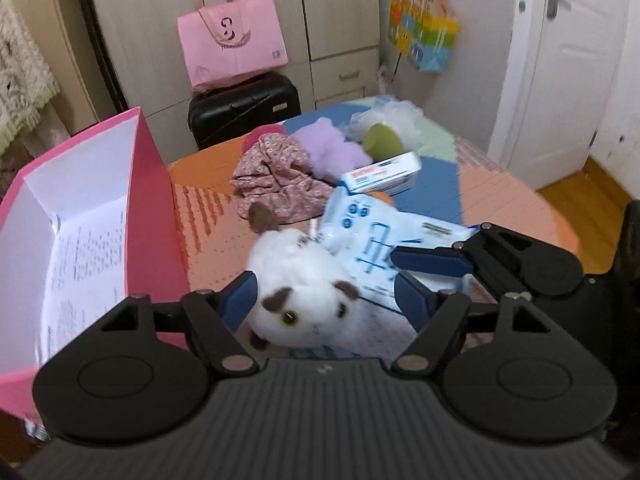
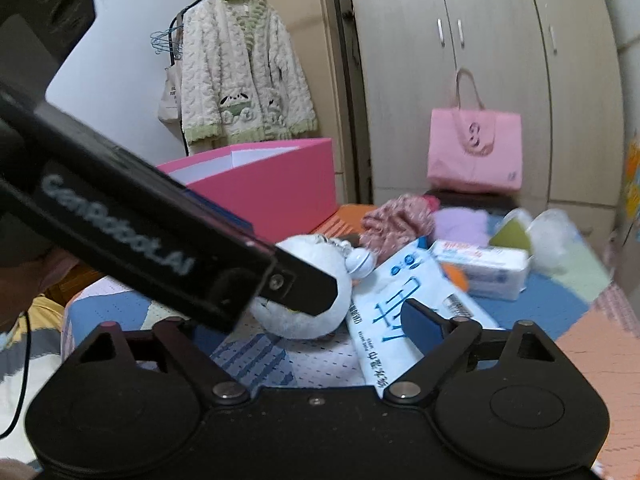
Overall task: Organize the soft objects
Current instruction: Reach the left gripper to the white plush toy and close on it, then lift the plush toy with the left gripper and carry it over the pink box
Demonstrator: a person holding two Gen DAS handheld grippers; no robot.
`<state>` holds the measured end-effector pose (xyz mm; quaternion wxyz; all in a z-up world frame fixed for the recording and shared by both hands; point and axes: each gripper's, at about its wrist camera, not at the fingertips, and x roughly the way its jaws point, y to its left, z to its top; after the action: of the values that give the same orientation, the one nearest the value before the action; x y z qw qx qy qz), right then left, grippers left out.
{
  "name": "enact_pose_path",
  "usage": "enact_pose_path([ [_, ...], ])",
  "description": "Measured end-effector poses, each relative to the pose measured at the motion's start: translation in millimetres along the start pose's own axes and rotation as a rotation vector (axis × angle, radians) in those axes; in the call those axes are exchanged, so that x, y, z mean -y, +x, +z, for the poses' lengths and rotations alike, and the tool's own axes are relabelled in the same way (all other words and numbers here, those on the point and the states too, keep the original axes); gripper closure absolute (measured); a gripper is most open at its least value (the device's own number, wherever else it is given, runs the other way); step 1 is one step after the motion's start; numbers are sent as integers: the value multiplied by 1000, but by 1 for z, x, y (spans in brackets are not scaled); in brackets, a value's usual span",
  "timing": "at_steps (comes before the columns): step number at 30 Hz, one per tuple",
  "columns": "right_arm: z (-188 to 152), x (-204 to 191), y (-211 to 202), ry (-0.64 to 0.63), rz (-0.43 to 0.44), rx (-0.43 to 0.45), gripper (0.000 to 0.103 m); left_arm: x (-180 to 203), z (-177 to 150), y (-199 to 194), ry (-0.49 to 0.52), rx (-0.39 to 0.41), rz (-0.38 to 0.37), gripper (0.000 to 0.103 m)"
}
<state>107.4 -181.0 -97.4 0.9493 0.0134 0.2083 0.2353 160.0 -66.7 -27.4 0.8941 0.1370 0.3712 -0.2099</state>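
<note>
Plush toy: a white animal point(image 1: 304, 292) with brown ears lies on the patchwork tabletop point(image 1: 500, 196), face toward the left camera; its long axis runs away from that camera toward the cloth pile, brown tail at the far end.
Wipes pack: a pale blue pack point(image 1: 384, 240) lies just right of the toy, touching it, its long axis running right and toward the right tongs.
Left tongs: the left tongs point(image 1: 326, 296) are spread, blue pads either side of the toy's head (whether the left pad touches the fur I cannot tell).
Right tongs: the right tongs point(image 2: 408, 320) stand spread over the pack; only the right pad shows, the left hidden behind the other tool's black body.
Box: an open pink box point(image 1: 92, 216) stands left of the toy, printed paper inside, too blurred to read.
Further items: floral cloth point(image 1: 276, 176), lilac fluff point(image 1: 332, 148), a small tissue pack point(image 1: 384, 174), a green sponge point(image 1: 380, 142).
Writing: "GenRobot.AI" on the black tool; blue characters on the pack, unclear.
Hidden: the toy's underside and the pack's near corner.
</note>
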Motion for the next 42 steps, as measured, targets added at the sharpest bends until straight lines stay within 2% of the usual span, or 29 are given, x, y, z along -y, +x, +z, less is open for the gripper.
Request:
enact_pose_path([
  [3,-1,0,9,-7,29,7,12,-3,8,11,33,-29,24,28],
  [8,0,-3,22,-23,45,7,13,-9,13,28,15,-90,-6,28],
  [11,-1,-5,30,-33,40,-7,15,-10,11,33,9,-83,34,28],
  [12,-1,-6,33,-43,30,-13,17,-10,10,35,8,-84,32,28],
  [14,-2,-9,37,-70,7,-18,26,-14,8,39,-21,-101,9,28],
  [16,-3,-11,40,-77,6,-30,30,-15,4,41,-36,-97,18,28],
  [19,-5,-12,39,-70,11,-31,32,-14,-3,45,-57,-93,24,28],
  [24,-6,-4,38,-35,23,-10,36,-20,-11,48,-116,-112,-9,33],
  [30,-6,3,32,1,47,4,37,-22,-17,37,-149,-84,-24,35],
  [42,-5,5,19,-13,64,25,37,-13,-31,-3,-130,-43,-5,35],
])
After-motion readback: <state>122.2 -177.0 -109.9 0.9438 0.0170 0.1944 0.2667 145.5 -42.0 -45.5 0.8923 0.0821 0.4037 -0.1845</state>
